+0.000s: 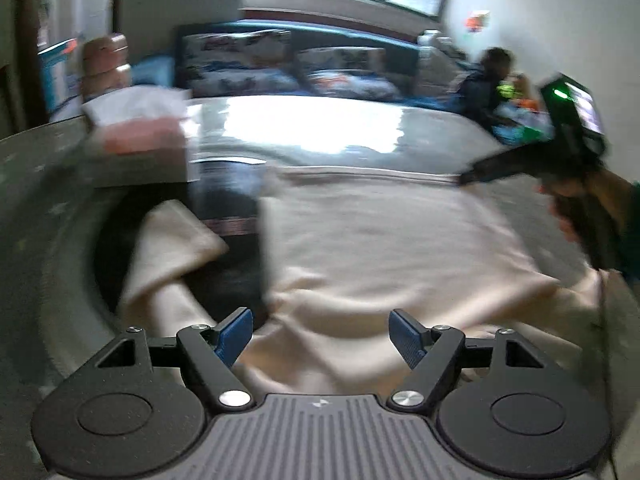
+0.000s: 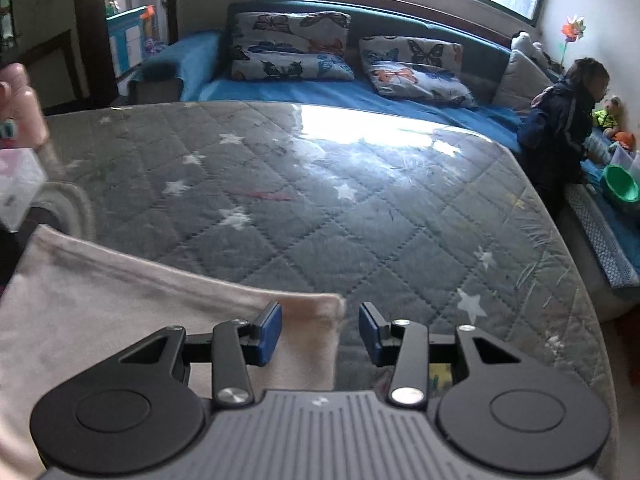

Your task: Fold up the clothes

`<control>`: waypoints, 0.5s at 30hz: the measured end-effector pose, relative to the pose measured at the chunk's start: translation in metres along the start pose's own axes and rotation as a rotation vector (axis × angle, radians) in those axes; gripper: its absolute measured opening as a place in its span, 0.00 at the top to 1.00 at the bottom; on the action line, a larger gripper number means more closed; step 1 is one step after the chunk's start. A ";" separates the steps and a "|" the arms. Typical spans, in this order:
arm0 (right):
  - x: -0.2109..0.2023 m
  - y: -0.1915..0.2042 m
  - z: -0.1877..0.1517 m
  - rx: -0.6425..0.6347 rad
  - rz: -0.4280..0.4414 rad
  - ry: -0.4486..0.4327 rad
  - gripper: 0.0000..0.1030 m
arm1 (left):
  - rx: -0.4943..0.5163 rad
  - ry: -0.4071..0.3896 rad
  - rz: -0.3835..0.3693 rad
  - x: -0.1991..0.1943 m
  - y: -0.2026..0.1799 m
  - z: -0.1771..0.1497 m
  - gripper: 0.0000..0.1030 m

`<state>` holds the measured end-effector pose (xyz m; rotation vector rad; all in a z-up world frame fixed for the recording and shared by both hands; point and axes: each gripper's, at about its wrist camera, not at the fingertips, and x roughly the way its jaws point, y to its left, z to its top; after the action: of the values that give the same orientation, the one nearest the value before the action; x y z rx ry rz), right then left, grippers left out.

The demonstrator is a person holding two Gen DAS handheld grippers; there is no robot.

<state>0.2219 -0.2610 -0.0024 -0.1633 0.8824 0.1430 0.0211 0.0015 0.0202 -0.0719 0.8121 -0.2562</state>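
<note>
A beige garment [image 1: 380, 248] lies spread on a grey quilted mattress [image 2: 320, 200]; a sleeve-like flap [image 1: 168, 248] is folded over at its left. My left gripper [image 1: 322, 336] hovers open over the garment's near edge with nothing between its blue pads [image 1: 234, 336]. My right gripper [image 2: 320, 332] stands with its jaws apart around the garment's far right corner [image 2: 316, 312]; the pads do not press on it. In the left wrist view the right gripper [image 1: 466, 178], held in a hand, points at the garment's far edge.
A dark garment [image 1: 232, 216] lies under the beige one at the left. A blurred white and pink object [image 1: 136, 128] sits at the mattress's left. Behind stands a blue sofa [image 2: 360, 92] with butterfly pillows. A person [image 2: 568, 120] sits far right beside a green bowl [image 2: 620, 188].
</note>
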 end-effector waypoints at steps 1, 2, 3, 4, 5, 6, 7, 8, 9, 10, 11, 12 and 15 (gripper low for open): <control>-0.008 0.003 -0.002 -0.024 0.019 -0.005 0.58 | 0.017 -0.003 -0.023 -0.003 -0.006 -0.002 0.25; -0.018 0.006 -0.006 -0.054 0.035 -0.009 0.58 | 0.035 -0.006 -0.042 -0.007 -0.012 -0.005 0.25; -0.028 0.010 -0.011 -0.091 0.050 -0.013 0.58 | 0.044 -0.007 -0.063 -0.010 -0.016 -0.006 0.25; -0.039 0.014 -0.017 -0.122 0.073 -0.014 0.58 | 0.051 -0.006 -0.091 -0.012 -0.021 -0.007 0.25; -0.050 0.017 -0.023 -0.145 0.104 -0.012 0.58 | 0.060 -0.004 -0.119 -0.015 -0.025 -0.009 0.25; -0.060 0.021 -0.030 -0.169 0.133 -0.010 0.58 | 0.075 -0.005 -0.136 -0.018 -0.030 -0.011 0.25; -0.071 0.025 -0.037 -0.193 0.158 -0.008 0.58 | 0.096 -0.004 -0.146 -0.020 -0.035 -0.014 0.25; -0.080 0.029 -0.045 -0.213 0.178 -0.007 0.58 | 0.117 -0.004 -0.155 -0.022 -0.040 -0.017 0.25; -0.089 0.033 -0.052 -0.230 0.196 -0.005 0.58 | 0.138 -0.003 -0.164 -0.024 -0.044 -0.021 0.25; -0.098 0.039 -0.060 -0.245 0.217 -0.002 0.58 | 0.156 -0.001 -0.172 -0.025 -0.049 -0.023 0.26; -0.109 0.046 -0.069 -0.259 0.244 0.004 0.59 | 0.165 0.008 -0.173 -0.024 -0.051 -0.026 0.31; -0.118 0.053 -0.077 -0.272 0.266 0.007 0.59 | 0.173 0.015 -0.174 -0.022 -0.054 -0.028 0.38; -0.137 0.073 -0.098 -0.306 0.318 0.010 0.59 | 0.174 0.030 -0.162 -0.016 -0.053 -0.033 0.59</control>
<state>0.0482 -0.2169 0.0367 -0.3090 0.8887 0.5752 -0.0238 -0.0444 0.0172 0.0304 0.8116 -0.4808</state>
